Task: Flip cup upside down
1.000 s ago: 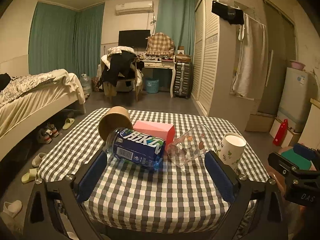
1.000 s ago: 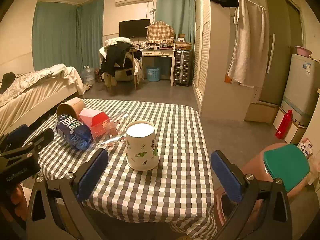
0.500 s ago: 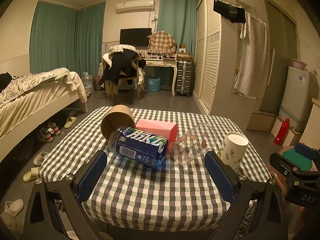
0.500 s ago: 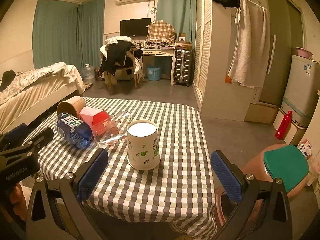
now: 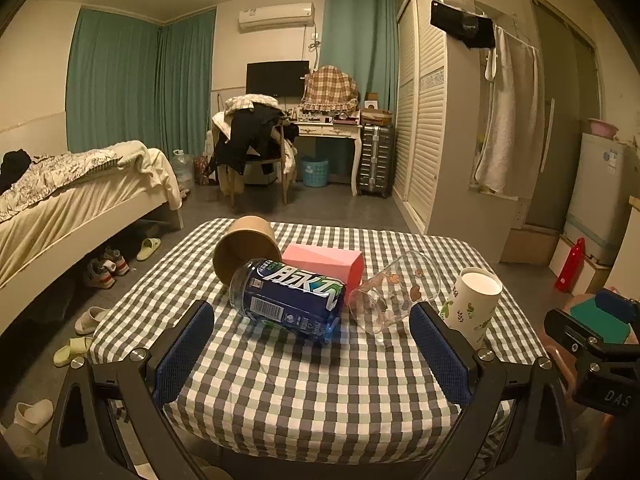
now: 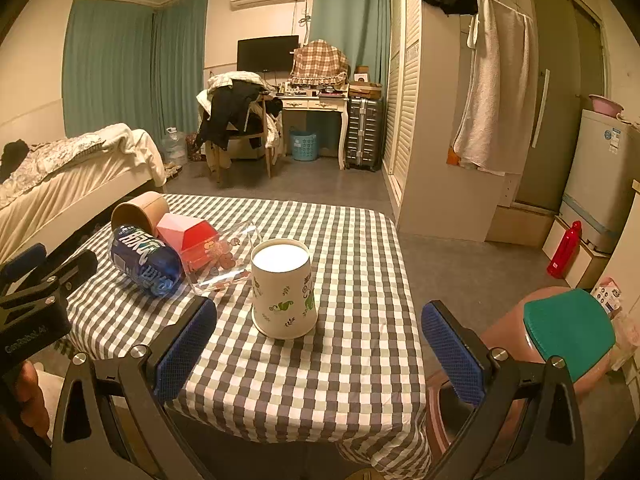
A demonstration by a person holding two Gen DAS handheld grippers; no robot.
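A white paper cup with green leaf prints [image 6: 284, 289] stands on the checked table with its wide rim down and flat base up; it also shows at the right in the left wrist view [image 5: 474, 303]. A clear glass cup with small prints [image 5: 394, 292] lies on its side in the middle, also seen in the right wrist view [image 6: 222, 258]. My left gripper [image 5: 312, 344] is open and empty above the table's near edge. My right gripper [image 6: 318, 344] is open and empty, just short of the white cup.
A blue bottle [image 5: 290, 300] lies on its side, with a pink box [image 5: 324, 261] and a brown paper cup on its side [image 5: 245, 248] behind it. A stool with a green seat [image 6: 568, 338] stands right of the table. A bed [image 5: 60, 200] is at the left.
Both grippers have drawn back and risen slightly, so the table objects sit a little farther off. Nothing on the table has moved.
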